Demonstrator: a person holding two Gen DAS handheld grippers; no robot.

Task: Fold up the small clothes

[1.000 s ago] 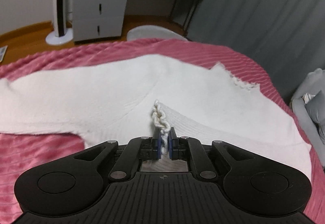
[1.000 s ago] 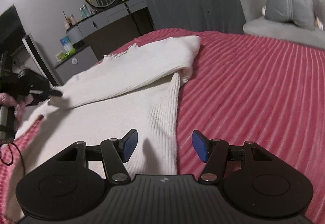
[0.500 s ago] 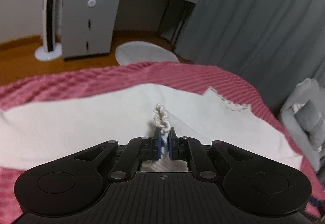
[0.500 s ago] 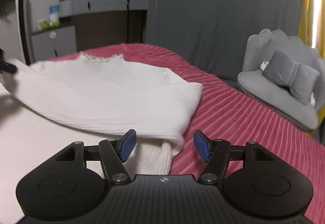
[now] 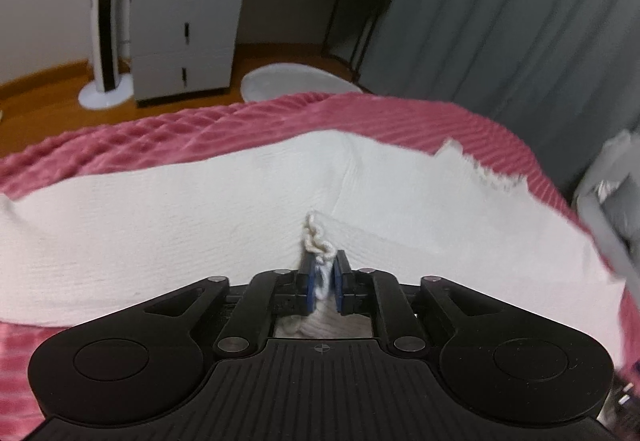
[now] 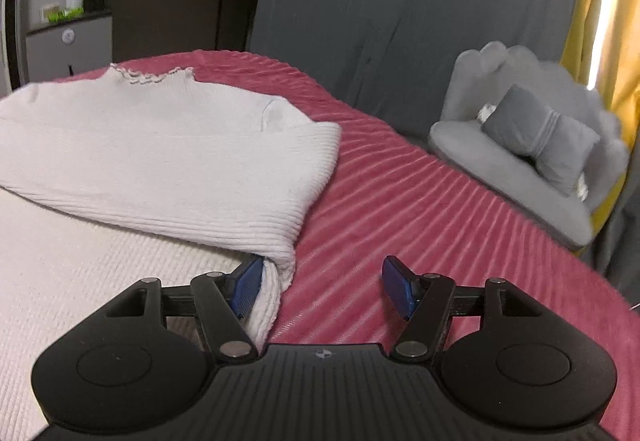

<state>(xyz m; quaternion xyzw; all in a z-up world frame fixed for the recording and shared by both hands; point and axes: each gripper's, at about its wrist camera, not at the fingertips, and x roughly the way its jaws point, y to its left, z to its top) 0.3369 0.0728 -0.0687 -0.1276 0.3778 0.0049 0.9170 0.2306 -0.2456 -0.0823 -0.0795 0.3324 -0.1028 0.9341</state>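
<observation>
A: Where is the sweater [image 5: 200,225]?

B: Spread on the pink bedspread [image 5: 168,137], white and ribbed; in the left wrist view it fills the middle, its frilled collar [image 5: 488,173] at about two o'clock.

A: And the left gripper [image 5: 322,281]?

B: Its jaws have just been opening a little, yet the blue pads [image 5: 306,283] still pinch a frilled edge of the sweater; the knit bunches up between them and pokes out at twelve o'clock.

A: The right gripper [image 6: 322,287]?

B: Jaws wide apart and holding nothing; they hang over the bed where the folded sleeve [image 6: 224,177] ends; the sleeve's cuff reaches the left pad at about nine o'clock; the right pad is over bare bedspread.

A: Anything beyond the bed?

B: A grey armchair [image 6: 516,145] with a cushion at two o'clock in the right view; a grey drawer cabinet [image 5: 184,37] at eleven o'clock in the left view.
</observation>
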